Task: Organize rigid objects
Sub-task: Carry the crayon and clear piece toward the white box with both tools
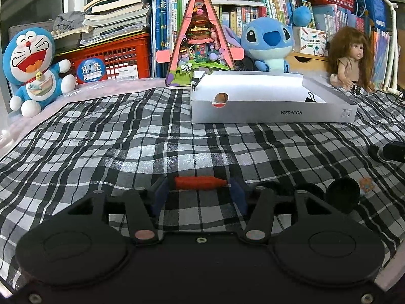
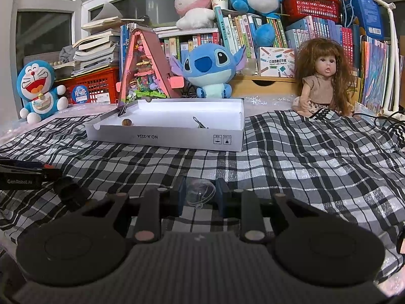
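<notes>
Left gripper (image 1: pixel 200 190) clamped on a red stick (image 1: pixel 200 183) held crosswise between its pads, low over the plaid cloth (image 1: pixel 101 139). Right gripper (image 2: pixel 200 195) clenched on a clear piece (image 2: pixel 200 193). White box (image 1: pixel 273 112) ahead of both.

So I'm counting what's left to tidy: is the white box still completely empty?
No: the white box already holds a small brown ball and a black binder clip on its floor.

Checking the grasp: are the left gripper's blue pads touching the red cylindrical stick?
Touching. The left wrist view shows the red stick spanning both blue pads, ends pressed against them.
</notes>
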### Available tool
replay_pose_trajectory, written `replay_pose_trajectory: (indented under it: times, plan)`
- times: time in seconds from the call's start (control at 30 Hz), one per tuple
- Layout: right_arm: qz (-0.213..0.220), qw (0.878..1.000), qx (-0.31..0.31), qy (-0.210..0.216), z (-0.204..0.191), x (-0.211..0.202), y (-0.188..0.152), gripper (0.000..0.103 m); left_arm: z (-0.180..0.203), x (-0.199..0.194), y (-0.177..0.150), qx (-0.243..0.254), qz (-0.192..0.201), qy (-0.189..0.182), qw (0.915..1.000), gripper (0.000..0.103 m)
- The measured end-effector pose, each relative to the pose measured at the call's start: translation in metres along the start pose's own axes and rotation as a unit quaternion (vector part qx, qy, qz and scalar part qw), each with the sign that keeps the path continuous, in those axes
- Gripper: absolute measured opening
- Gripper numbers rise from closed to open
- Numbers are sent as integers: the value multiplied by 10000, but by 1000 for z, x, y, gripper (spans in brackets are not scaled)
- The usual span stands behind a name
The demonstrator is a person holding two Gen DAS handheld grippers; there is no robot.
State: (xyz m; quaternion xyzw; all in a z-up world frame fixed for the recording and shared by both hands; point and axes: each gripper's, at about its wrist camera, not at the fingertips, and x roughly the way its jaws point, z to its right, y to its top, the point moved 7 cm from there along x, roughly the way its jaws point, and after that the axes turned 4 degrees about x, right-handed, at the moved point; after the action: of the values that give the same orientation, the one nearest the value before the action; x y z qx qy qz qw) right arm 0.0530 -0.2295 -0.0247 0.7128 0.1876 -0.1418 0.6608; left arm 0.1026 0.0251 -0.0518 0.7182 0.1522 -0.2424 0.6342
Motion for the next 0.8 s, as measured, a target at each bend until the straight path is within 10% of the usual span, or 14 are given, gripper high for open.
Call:
replay_pose_trajectory:
  times: [0.8]
  plan:
    - [-179,9994,304,29,1,13,15,31,0,-2,25,-132,-95,-161,9997,42]
